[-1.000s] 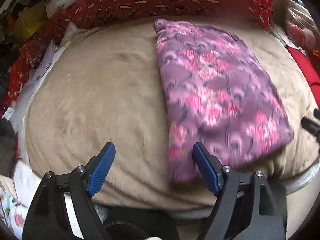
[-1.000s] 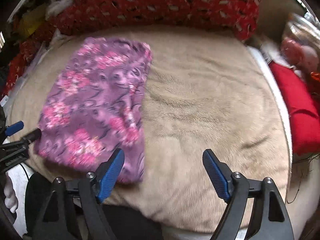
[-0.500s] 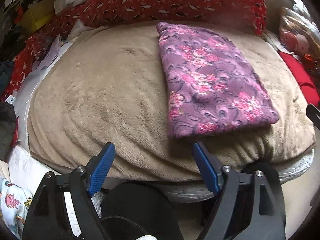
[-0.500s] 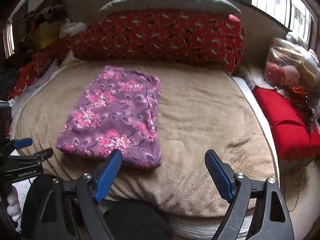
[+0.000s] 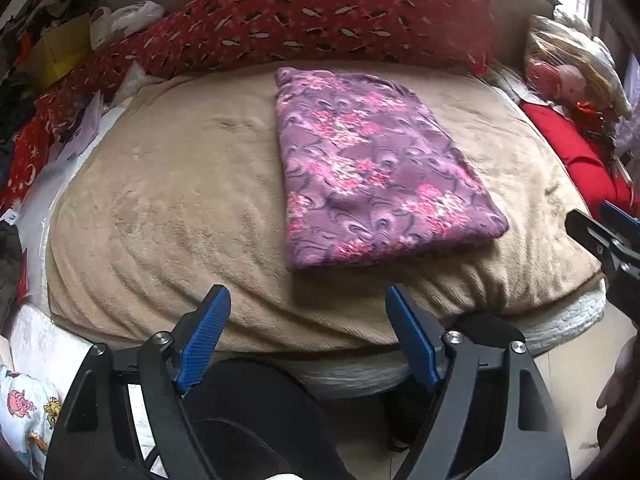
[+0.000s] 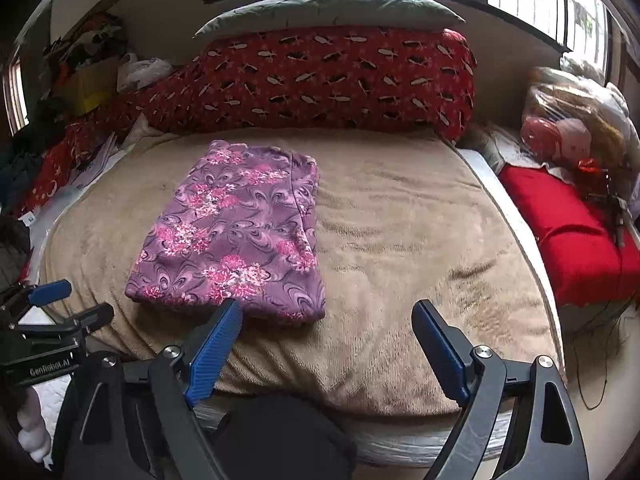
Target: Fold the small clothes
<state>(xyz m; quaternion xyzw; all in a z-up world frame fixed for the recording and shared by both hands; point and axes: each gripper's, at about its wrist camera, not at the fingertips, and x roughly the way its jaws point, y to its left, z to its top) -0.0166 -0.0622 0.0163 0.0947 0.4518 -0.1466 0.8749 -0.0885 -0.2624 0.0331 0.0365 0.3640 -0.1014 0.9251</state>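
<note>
Purple floral garment (image 5: 372,168) lay folded into a flat rectangle on the tan plush blanket (image 5: 172,200) covering the bed, its long sides running from the near edge toward the red patterned bolster (image 5: 340,20) at 12 o'clock. In the left wrist view it sat toward 1 o'clock of the left gripper (image 5: 308,334); in the right wrist view the same garment (image 6: 236,232) sat toward 11 o'clock of the right gripper (image 6: 326,346), its near corner just beyond the left blue finger pad.

Both grippers hung off the near edge of the bed, apart from the cloth. The left gripper's fingers (image 5: 206,334) were spread wide with nothing between them, and the right gripper's fingers (image 6: 438,346) were likewise spread wide and empty. Each gripper showed at the margin of the other's view: the right one at 3 o'clock in the left view, the left one at 9 o'clock in the right view.

A grey pillow (image 6: 328,10) rested on top of the bolster below the window. A red folded cloth (image 6: 568,236) lay beside the bed at 3 o'clock, with a plastic-wrapped bundle (image 6: 568,120) behind it.
</note>
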